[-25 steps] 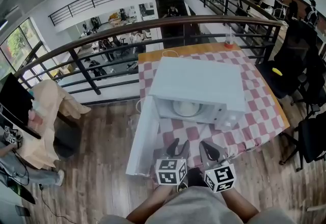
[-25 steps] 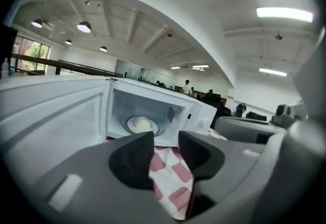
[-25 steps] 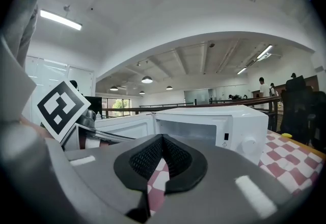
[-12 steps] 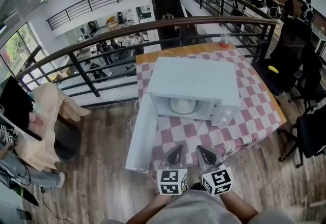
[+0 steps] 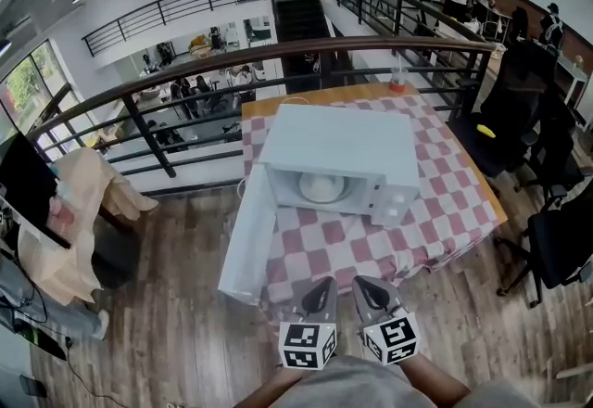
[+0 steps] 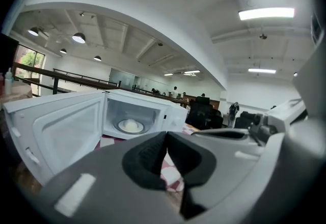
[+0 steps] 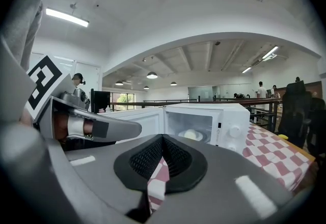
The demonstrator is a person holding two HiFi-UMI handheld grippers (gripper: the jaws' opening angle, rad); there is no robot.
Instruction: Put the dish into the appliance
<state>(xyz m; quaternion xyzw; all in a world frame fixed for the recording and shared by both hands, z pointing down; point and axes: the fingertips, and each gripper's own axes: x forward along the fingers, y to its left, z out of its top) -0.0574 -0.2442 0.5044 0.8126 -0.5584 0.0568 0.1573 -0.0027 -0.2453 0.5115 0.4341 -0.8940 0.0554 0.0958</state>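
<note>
**Dish Sat in the Open Microwave, Both Tongs Clenched Empty**

Head view: a white microwave [image 5: 345,145] stood on a worktop [image 5: 460,204] covered by a red-and-white checked cloth. Its door [image 5: 246,244] hung wide open on the left, reaching past the worktop's near edge. The pale dish [image 5: 322,185] lay inside the cavity. The left tongs [image 5: 323,286] and right tongs [image 5: 360,285] were side by side at the near edge of the worktop, well apart from the microwave and pointing toward it.

Left gripper view: the left tongs' dark pads met at the tips with nothing between them. Beyond them, the dish rested in the middle of the cavity floor, with the open door to its left.

Right gripper view: the right tongs were likewise clenched on nothing, only checked cloth showing below the pads. The dish sat in the cavity ahead, and the microwave's control knobs were to its right.
</note>
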